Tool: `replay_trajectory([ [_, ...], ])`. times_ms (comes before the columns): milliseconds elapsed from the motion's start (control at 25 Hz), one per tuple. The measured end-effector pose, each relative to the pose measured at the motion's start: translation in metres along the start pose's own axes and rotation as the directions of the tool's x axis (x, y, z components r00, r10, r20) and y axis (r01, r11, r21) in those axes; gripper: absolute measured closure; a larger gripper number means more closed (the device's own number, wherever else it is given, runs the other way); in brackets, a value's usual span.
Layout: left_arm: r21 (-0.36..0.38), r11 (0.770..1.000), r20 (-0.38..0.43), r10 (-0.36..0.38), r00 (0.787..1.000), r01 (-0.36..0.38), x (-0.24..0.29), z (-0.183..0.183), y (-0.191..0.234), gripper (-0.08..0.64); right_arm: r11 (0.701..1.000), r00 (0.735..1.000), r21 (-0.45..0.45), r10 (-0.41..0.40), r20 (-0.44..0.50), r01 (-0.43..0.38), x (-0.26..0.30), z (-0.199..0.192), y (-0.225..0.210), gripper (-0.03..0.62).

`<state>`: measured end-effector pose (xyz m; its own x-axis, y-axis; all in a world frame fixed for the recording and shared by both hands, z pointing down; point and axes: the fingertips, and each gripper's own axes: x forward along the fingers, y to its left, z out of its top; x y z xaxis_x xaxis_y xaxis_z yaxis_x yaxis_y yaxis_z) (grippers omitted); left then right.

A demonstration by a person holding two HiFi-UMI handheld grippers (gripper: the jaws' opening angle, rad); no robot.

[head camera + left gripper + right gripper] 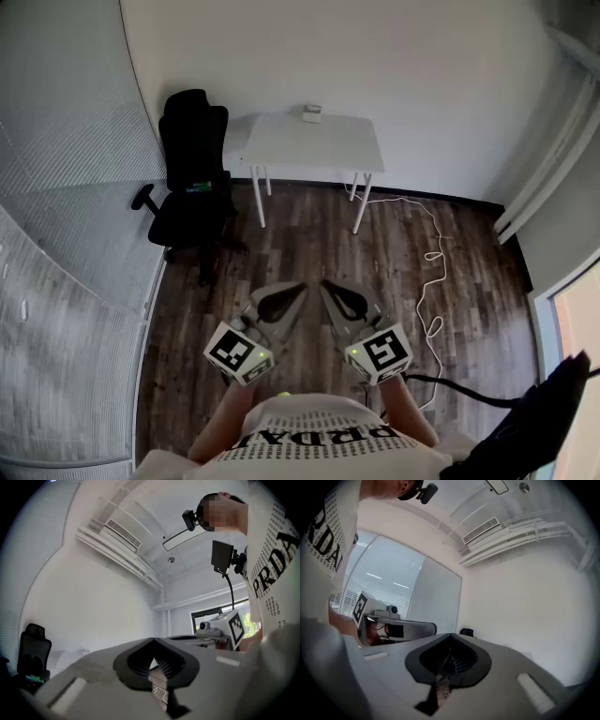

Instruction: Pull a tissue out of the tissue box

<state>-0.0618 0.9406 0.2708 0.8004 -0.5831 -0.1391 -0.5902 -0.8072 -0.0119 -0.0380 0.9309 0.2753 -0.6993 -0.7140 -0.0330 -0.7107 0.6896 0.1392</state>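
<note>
At the far edge of the white table (314, 145) we see a small pale object (312, 113), too small to name. Well right of the table, nearer us, a black shape (548, 417) runs off the picture's corner; we cannot tell what it is. Left of the table, the left gripper view's dark rim clips the black chair (33, 656).

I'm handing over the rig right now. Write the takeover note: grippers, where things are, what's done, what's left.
Left gripper: jaws shut, empty.
Right gripper: jaws shut, empty. The two are held side by side in front of the person, above the floor.
Small box, likely the tissue box, sits at the back edge of the white table across the room, with a black chair to its left.
Done: nothing; no tissue is out.
Left: walk to the table, grip a tissue, pull it out.
</note>
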Motion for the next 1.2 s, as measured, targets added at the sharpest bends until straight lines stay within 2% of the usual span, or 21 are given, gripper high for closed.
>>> replay_trajectory([
  [520, -0.011, 1.000, -0.005, -0.008, 1.000, 0.008, -0.018, -0.003, -0.002, 0.561, 0.999, 0.998, 0.008, -0.044, -0.048, 0.044, -0.002, -0.010, 0.009, 0.584],
  [1200, -0.035, 0.999, -0.019, -0.034, 0.999, 0.033, -0.063, -0.017, 0.026, 0.563, 0.996, 0.993, 0.024, -0.078, -0.087, 0.081, 0.027, -0.027, 0.042, 0.581],
])
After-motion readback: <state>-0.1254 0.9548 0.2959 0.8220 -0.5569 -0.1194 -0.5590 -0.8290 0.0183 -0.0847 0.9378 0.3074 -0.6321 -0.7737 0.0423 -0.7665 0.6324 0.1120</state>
